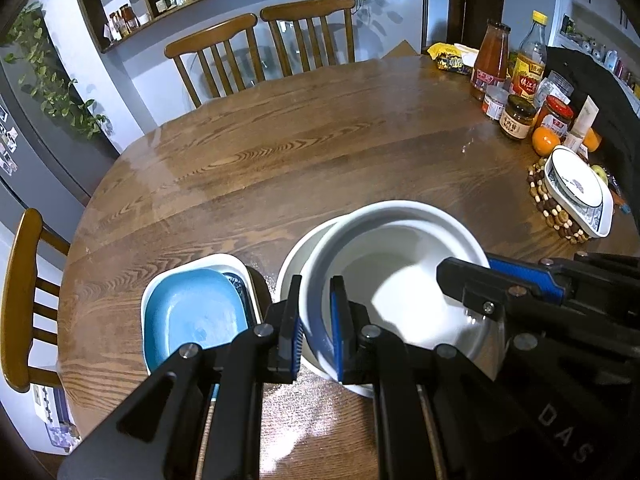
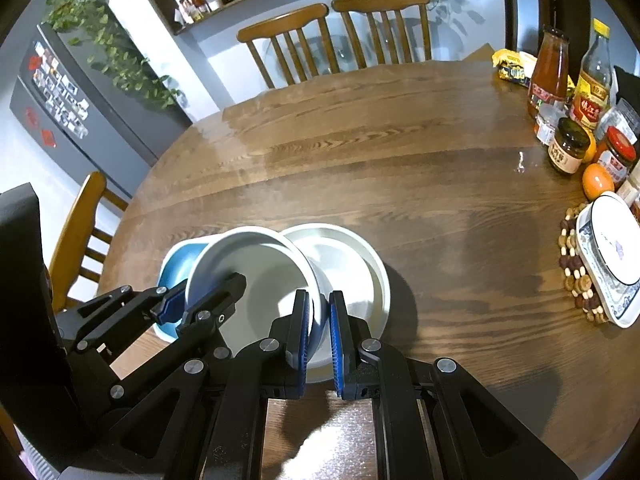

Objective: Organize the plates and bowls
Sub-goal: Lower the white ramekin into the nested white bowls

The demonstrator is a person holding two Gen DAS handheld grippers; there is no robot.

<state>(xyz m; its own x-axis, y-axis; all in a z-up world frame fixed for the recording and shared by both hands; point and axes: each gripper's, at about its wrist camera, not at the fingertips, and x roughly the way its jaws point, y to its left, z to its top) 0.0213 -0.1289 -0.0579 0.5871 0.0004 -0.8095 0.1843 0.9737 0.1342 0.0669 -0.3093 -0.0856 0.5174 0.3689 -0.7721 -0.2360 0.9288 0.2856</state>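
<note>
Both hand-held grippers clamp one round, glossy white bowl (image 1: 400, 280) by its rim: the left hand-held gripper (image 1: 316, 328) pinches the near-left edge between blue ribbed pads, the right hand-held gripper (image 2: 320, 332) the opposite side. This bowl hangs tilted over a second, wider white bowl (image 2: 356, 264) standing on the bench (image 1: 280, 160), a round slab of varnished, strongly grained wood. Just to the left lies a blue, rounded-square dish (image 1: 192, 312) inside a white one. Far right, patterned rectangular plates (image 1: 580, 188) sit on a beaded wooden trivet (image 1: 556, 212).
</note>
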